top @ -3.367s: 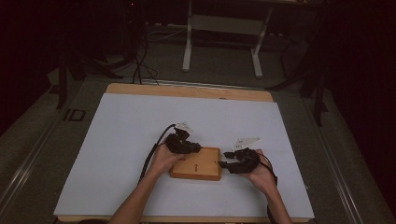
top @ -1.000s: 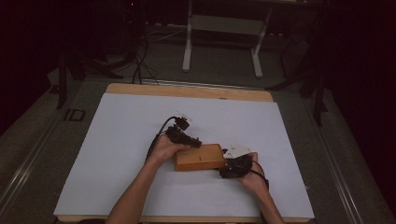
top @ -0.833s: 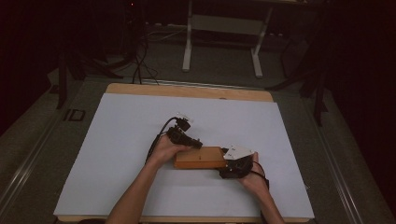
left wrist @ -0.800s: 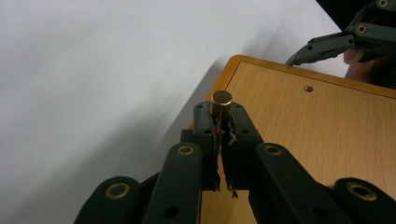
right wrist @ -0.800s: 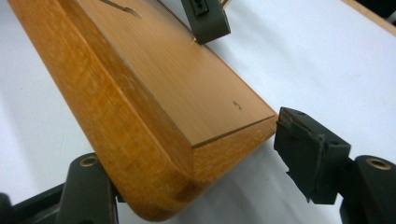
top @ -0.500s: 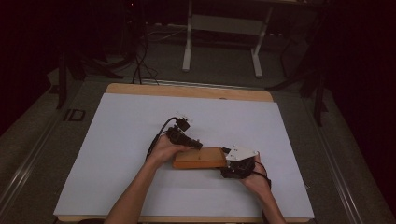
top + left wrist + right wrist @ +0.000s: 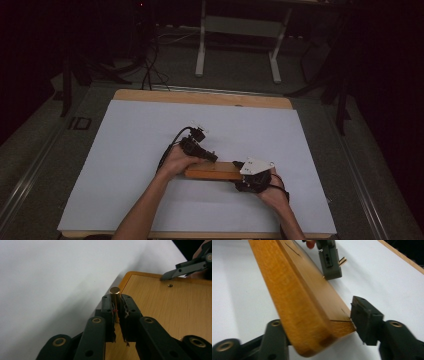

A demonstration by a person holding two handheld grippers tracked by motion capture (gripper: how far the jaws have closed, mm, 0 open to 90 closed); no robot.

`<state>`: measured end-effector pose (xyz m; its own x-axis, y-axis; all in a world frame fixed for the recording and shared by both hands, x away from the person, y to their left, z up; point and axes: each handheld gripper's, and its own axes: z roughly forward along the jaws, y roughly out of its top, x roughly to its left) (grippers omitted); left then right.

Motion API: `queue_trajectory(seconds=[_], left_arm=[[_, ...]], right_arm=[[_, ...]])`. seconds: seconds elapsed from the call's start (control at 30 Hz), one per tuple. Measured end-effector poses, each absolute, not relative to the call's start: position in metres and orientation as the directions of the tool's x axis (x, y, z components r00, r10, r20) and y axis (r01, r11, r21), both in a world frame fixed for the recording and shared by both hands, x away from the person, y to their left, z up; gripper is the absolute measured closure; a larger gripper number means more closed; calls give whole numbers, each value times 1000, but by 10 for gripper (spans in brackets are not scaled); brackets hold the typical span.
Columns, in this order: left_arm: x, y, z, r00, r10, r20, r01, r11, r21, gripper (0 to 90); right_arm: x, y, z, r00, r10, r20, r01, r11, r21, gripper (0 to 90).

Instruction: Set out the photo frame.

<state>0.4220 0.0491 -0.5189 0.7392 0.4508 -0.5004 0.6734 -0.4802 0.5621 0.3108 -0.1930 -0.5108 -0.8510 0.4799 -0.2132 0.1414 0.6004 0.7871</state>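
High view: I have the wooden box [image 7: 212,171] tipped up on its long edge on the white sheet [image 7: 125,145], roughly mid-table, toward my side. Against 3.4 s ago, it lay flat with its broad top face up; by 1.0 s ago it was partly raised, and now I see it as a narrow strip. The box has also shifted slightly toward my side of the sheet since then.

Left gripper [image 7: 210,155] sits at the box's left end, just above it; right gripper [image 7: 241,176] at the box's right end, its grey plate facing up. Both hands have moved in closer to the box ends than in the first frame.

Left gripper view: the left gripper's jaws are clamped on a small brass pin [image 7: 115,298] standing at the corner of the box [image 7: 172,315]; the far gripper's tip shows at the box's upper edge.

Right gripper view: the right gripper [image 7: 319,336] straddles the box's end [image 7: 312,315], one jaw under its face, the other just beside the end corner; contact looks snug on the left, I cannot tell if both pads press.

No readable brands, labels or writing on the box or grippers.
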Motion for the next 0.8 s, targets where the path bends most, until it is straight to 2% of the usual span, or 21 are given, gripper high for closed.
queue_trajectory(seconds=[0.1, 0.2, 0.37, 0.57, 0.8], left_arm=[[421, 49, -518, 741, 442, -505, 671, -475, 569, 771], [420, 52, -516, 737, 437, -516, 675, -448, 586, 695], [416, 55, -511, 752, 442, -490, 657, -439, 612, 612], [409, 65, -510, 765, 454, -457, 636, -422, 646, 595], [398, 88, -502, 756, 532, -381, 610, -363, 704, 604]], right_arm=[[312, -195, -510, -852, 485, -199, 149, 589, 794, 490], [313, -195, -510, -852, 484, -198, 149, 588, 795, 493], [314, -195, -510, -853, 484, -194, 151, 585, 797, 493], [314, -196, -510, -854, 484, -189, 153, 582, 799, 494], [314, -196, -510, -856, 484, -182, 158, 579, 800, 494]])
